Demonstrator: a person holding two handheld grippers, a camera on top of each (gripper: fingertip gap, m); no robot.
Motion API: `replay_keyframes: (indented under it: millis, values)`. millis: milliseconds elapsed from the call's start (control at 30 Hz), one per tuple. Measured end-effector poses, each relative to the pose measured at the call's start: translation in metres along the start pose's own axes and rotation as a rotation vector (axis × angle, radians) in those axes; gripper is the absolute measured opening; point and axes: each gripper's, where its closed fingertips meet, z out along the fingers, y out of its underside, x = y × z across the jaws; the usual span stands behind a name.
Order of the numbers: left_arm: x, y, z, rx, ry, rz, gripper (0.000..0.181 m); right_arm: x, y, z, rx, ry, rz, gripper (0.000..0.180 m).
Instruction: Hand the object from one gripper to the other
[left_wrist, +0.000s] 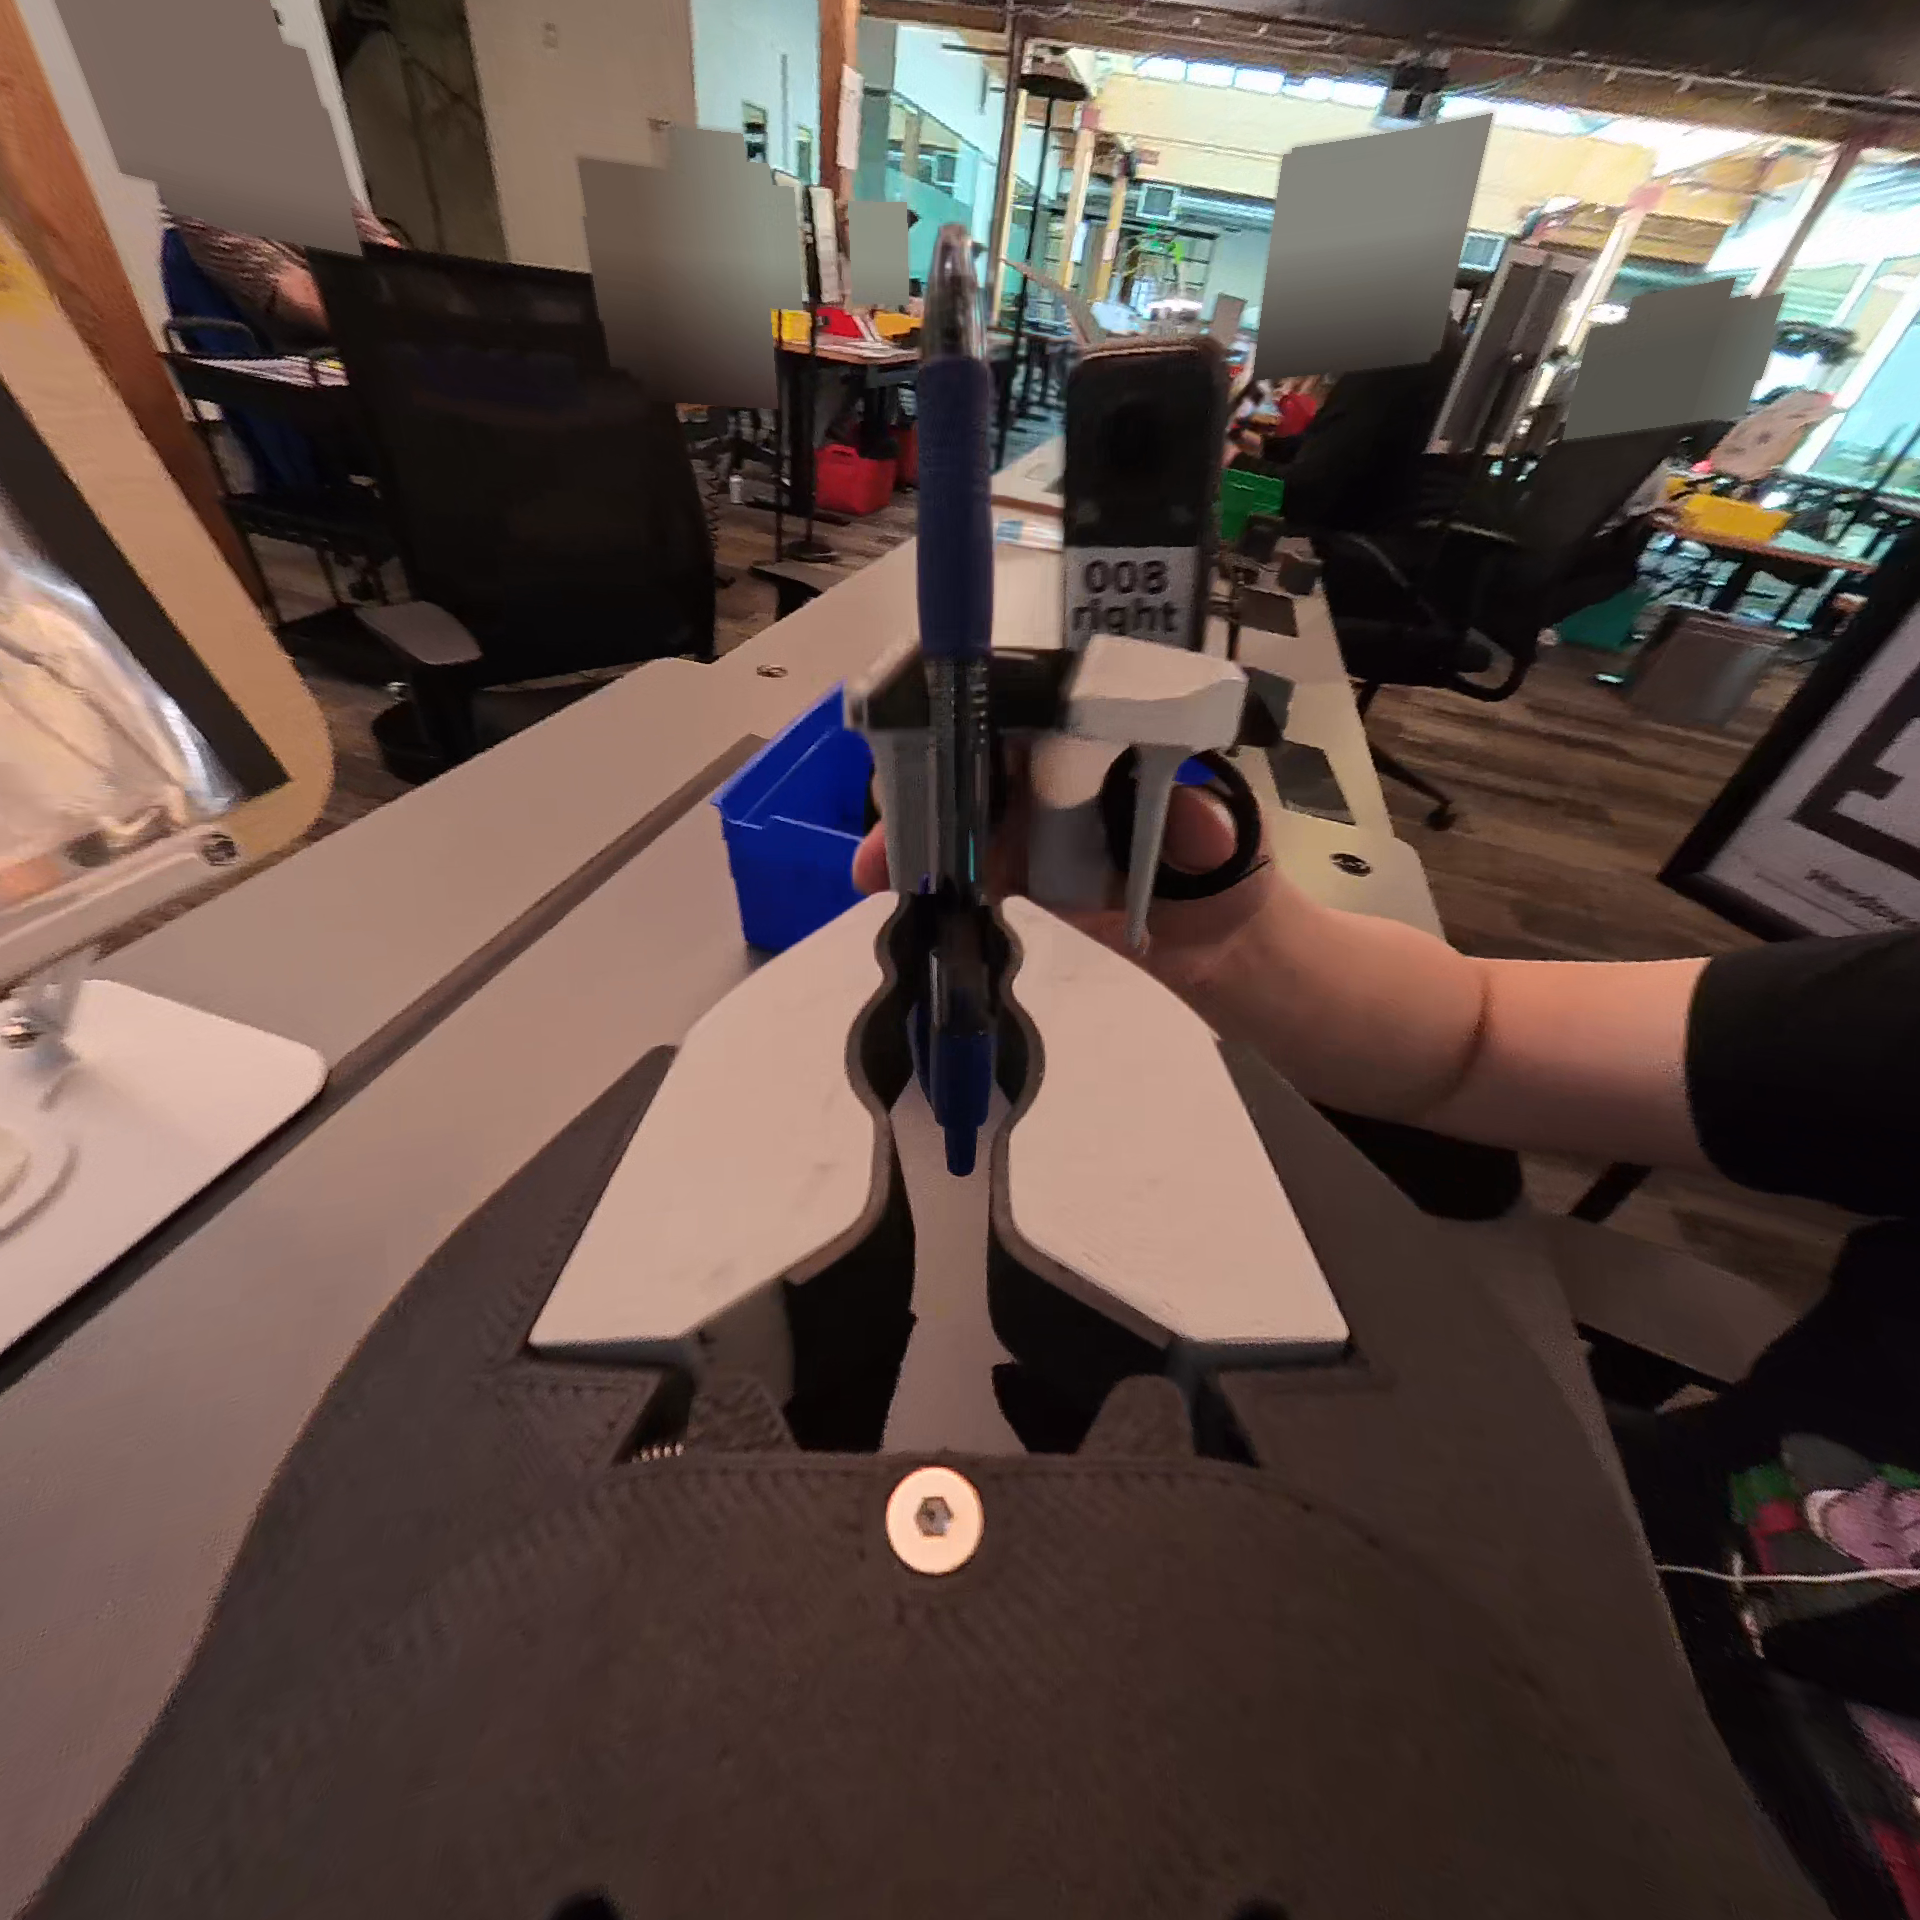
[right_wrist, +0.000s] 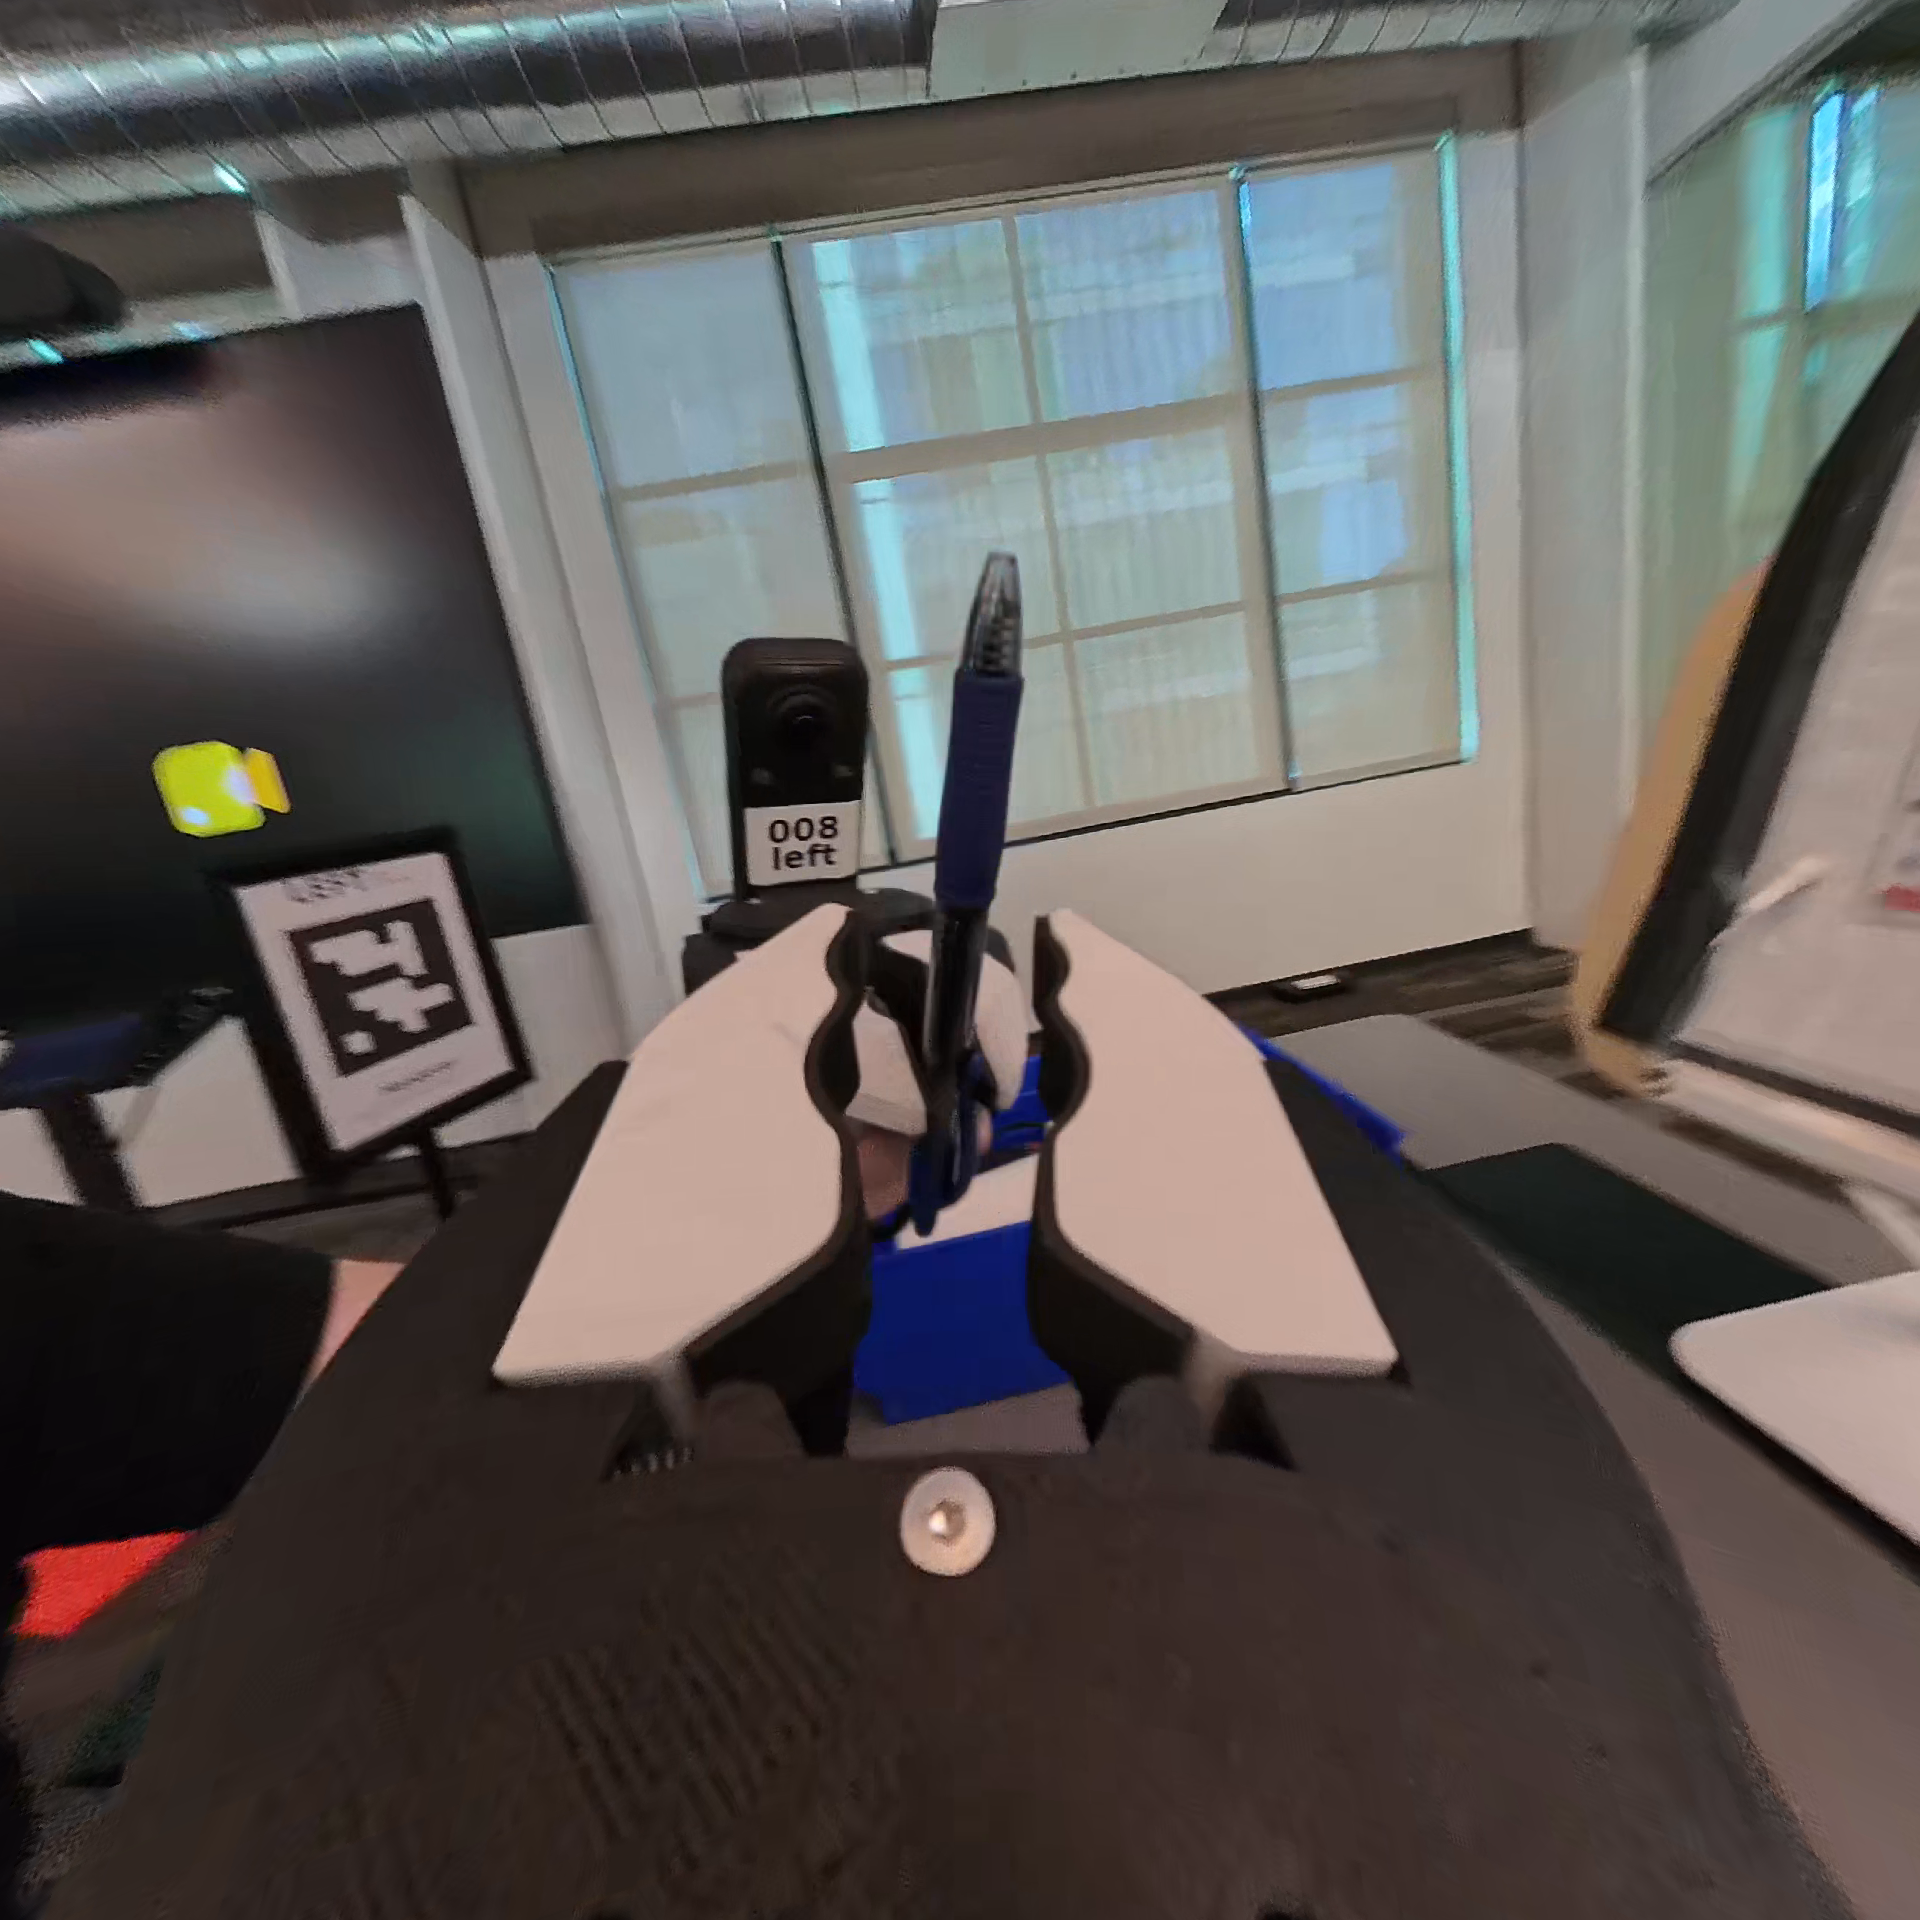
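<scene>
A blue pen (left_wrist: 951, 499) stands upright, its rubber grip end up. My left gripper (left_wrist: 948, 925) is shut on the pen's lower barrel, and the clicker end hangs between its fingers. The right gripper (left_wrist: 1023, 800) faces me with one finger on each side of the pen, a gap showing. In the right wrist view the right gripper (right_wrist: 945, 935) is open around the pen (right_wrist: 971, 790), not touching it. The left gripper's white fingers (right_wrist: 883, 1081) clamp the pen just behind.
A blue bin (left_wrist: 790, 831) sits on the grey table (left_wrist: 499, 862) below both grippers; it also shows in the right wrist view (right_wrist: 956, 1320). A white stand base (left_wrist: 135, 1122) lies at left. A person's hand (left_wrist: 1247, 966) holds the right gripper. Office chairs stand beyond the table. Both grippers' tips are close together, under 4 cm apart.
</scene>
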Motion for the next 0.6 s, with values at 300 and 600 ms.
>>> replay_keyframes:
  millis: [300,600]
  values:
    - [-0.054,-0.026,-0.047,0.024,-0.487,0.404,0.010,0.014,-0.011,-0.015,-0.216,0.316,-0.785,0.032]
    - [-0.045,-0.023,-0.041,-0.145,-0.787,1.099,0.010,-0.021,0.009,-0.010,-0.424,0.316,-1.657,0.028]
